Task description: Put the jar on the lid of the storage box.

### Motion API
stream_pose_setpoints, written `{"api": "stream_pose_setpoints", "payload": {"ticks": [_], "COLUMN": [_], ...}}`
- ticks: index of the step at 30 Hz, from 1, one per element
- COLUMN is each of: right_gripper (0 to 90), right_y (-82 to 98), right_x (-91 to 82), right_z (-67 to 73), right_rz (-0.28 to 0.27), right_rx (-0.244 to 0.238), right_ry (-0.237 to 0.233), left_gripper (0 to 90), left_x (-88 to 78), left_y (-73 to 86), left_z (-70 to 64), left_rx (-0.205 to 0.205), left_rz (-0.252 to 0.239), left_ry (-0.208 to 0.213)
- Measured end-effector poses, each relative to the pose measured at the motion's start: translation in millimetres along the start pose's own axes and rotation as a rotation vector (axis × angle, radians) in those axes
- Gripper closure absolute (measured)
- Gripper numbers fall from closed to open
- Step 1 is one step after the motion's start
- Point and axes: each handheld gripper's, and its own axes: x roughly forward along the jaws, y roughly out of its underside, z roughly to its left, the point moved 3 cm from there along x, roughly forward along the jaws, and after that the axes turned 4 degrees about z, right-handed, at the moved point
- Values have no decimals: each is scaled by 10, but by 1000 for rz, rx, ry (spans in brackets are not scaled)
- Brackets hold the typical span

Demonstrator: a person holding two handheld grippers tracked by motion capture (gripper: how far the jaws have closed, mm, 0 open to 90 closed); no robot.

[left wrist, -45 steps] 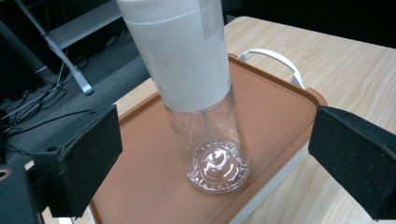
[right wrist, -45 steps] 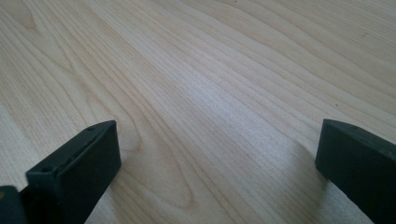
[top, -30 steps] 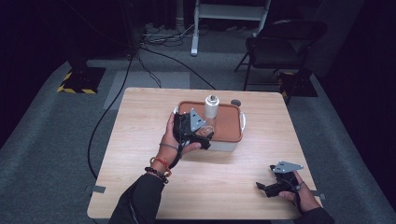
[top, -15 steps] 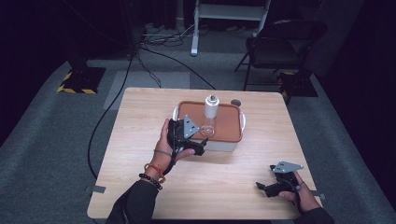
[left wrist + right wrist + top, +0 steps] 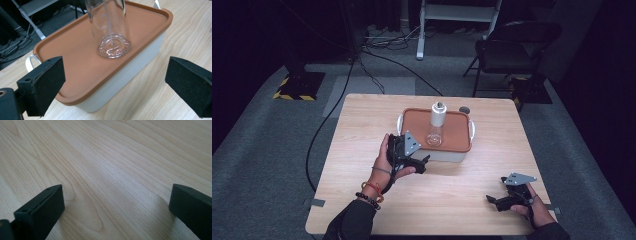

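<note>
- High view: left gripper [image 5: 416,162] is hovering just off the near left corner of a white rectangular plastic box with a terracotta-orange lid [image 5: 412,123]. The jaws are pointing toward the box front; their tips are near the wall, but contact can't be told from here.
- Left gripper view: its jaws are standing wide apart with nothing betw. them. The box [image 5: 82,67] is lying ahead of the tips and betw. the two pads, corner-on and close.
- Same view: a clear glass bottle [image 5: 110,27] is standing upright on the lid, ahead of the left gripper & slightly toward its right jaw. Its embossed base and a thin white stick inside are showing, a detail too small to read from above.
- High view is adding the bottle's [image 5: 437,124] grey cap end, the box's white side handles, and a small dark round object [image 5: 464,109] lying on the light wooden table [image 5: 362,130] beyond the box's far right corner.
- Right gripper [image 5: 499,201] is resting low at the near right of the table, well apart from the box & from the left gripper.
- Right gripper view: jaws are gaping wide, empty, with bare wood grain [image 5: 112,170] ahead and betw. them.
- High view alone is showing a grey floor, black cables, a dark chair [image 5: 512,45] and a white stand beyond the table.
</note>
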Motion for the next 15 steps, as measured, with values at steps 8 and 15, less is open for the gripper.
{"api": "stream_pose_setpoints", "payload": {"ticks": [8,15], "right_gripper": [0,0], "right_y": [0,0], "right_x": [0,0], "right_z": [0,0], "right_rz": [0,0], "right_rx": [0,0], "right_ry": [0,0], "left_gripper": [27,27], "left_x": [21,8], "left_y": [163,280], "left_z": [-35,-57], "left_rx": [19,18], "left_rz": [40,52], "left_ry": [-9,-6]}}
